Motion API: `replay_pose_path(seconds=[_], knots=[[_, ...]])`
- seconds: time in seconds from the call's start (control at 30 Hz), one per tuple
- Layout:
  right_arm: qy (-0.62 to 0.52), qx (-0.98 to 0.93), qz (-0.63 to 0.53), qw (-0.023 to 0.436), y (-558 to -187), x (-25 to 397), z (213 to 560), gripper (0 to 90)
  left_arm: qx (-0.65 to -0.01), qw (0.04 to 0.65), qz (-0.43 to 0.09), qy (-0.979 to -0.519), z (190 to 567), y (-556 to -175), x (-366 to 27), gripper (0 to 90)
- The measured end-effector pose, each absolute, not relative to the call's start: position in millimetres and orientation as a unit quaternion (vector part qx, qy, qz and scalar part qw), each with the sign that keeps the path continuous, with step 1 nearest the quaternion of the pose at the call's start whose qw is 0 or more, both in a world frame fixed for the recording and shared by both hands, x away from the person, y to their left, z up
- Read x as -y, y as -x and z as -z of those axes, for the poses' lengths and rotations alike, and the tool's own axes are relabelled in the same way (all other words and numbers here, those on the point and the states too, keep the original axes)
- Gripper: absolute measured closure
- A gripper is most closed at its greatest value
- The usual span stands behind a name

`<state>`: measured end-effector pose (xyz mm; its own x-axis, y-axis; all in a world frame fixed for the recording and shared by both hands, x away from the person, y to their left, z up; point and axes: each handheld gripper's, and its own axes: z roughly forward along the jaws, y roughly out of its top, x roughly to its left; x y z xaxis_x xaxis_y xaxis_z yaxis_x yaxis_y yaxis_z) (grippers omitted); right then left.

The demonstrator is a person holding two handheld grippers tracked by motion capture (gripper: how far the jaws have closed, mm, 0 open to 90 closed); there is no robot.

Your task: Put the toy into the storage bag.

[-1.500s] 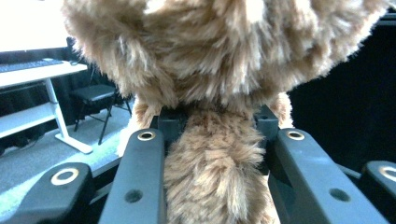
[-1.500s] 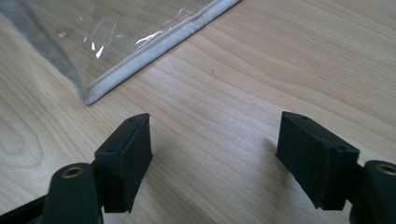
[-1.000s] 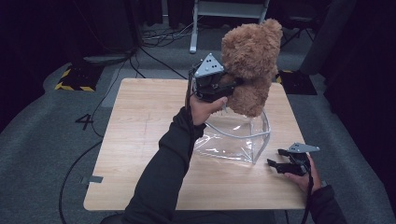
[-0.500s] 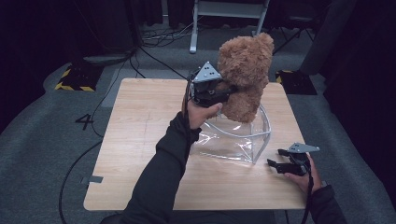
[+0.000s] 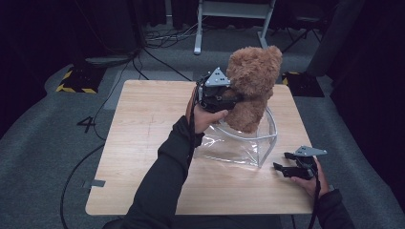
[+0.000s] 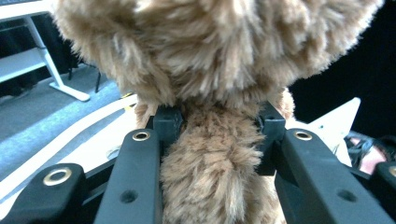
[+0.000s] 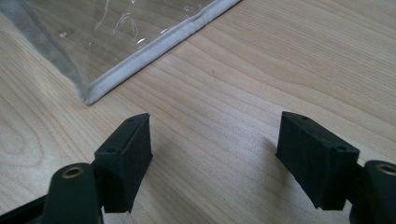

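Item: brown plush teddy bear (image 5: 251, 86), held upright in the air above the open mouth of a clear plastic bag (image 5: 239, 140), its lower end at or just inside the bag's white-trimmed rim; whether it touched the bag could not be told. The left tongs (image 5: 228, 98) pinched the bear; in the left gripper view both black jaws pressed into the fur (image 6: 210, 154) just below the head, one on each side.

Item: clear plastic bag, standing on the wooden counter (image 5: 143, 124) toward its right half, top held open.

Item: right tongs (image 5: 286, 168), spread and holding nothing, held low over the counter near its right front corner, just beside the bag. In the right gripper view the jaws stood well apart over bare wood (image 7: 224, 116), with the bag's white-edged corner (image 7: 93, 93) near them.
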<state>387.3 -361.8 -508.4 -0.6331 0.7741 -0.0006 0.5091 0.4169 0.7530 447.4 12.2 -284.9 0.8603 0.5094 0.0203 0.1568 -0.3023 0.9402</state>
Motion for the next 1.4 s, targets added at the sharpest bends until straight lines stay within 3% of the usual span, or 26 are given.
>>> replay_pose_path(seconds=[1.4], knots=[[-0.393,-0.821,-0.377,0.172,-388,363,508,26.8,-0.176,0.393,-0.115,-0.895,300,-457,-4,57.6]])
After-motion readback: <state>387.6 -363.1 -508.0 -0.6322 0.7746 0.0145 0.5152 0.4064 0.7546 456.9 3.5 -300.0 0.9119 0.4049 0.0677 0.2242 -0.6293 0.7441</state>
